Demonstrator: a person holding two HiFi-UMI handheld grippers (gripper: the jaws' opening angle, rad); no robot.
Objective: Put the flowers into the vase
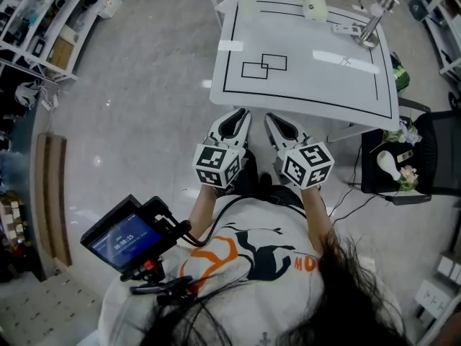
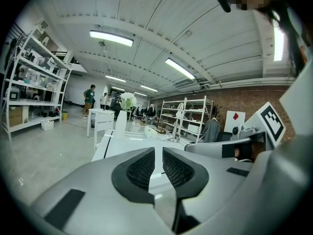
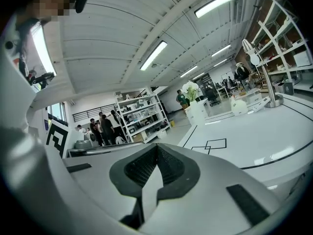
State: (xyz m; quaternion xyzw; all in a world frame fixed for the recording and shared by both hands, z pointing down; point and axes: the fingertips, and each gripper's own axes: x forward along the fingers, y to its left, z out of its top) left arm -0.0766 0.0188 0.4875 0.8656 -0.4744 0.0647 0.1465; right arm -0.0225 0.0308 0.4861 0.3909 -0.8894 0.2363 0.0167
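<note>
Both grippers hang side by side short of the surface's (image 1: 310, 78) near edge, pointing toward 12 o'clock. The left gripper's (image 1: 236, 115) fingers (image 2: 142, 168) stand a slit apart with nothing between them. The right gripper's (image 1: 277, 121) fingers (image 3: 171, 165) are clenched tip to tip, also on nothing.

The vase (image 1: 247, 2) stands at 12 o'clock on the far edge of the surface, close to a corner. White flowers (image 2: 128, 101) already show above its mouth. More flowers (image 1: 408, 176) lie on a black chair (image 1: 439, 150) at 3 o'clock, beside a white bottle-shaped thing (image 1: 387, 163). That fits a vase partly filled with stems left to fetch, or a filled vase with spares left over.

Risks, as I judge them:
- The vase is tall, narrow and right at the far rim. A reach across the whole surface could nudge it, or a stem pushed in at a slant could tip it off the edge.
- The blooms already in the mouth leave little room. A new stem could catch on them and lever them out.
- Stems are thin. Fingers clenched too hard would crush one, and too loose a hold would let it swing or drop.
- The chair sits lower than the surface, with a cable (image 1: 346, 193) on the floor near it. Stepping toward 3 o'clock could snag that.
- A metal stand (image 1: 371, 24) and a round white thing (image 1: 315, 6) at 1 o'clock could be clipped by the right gripper.
</note>
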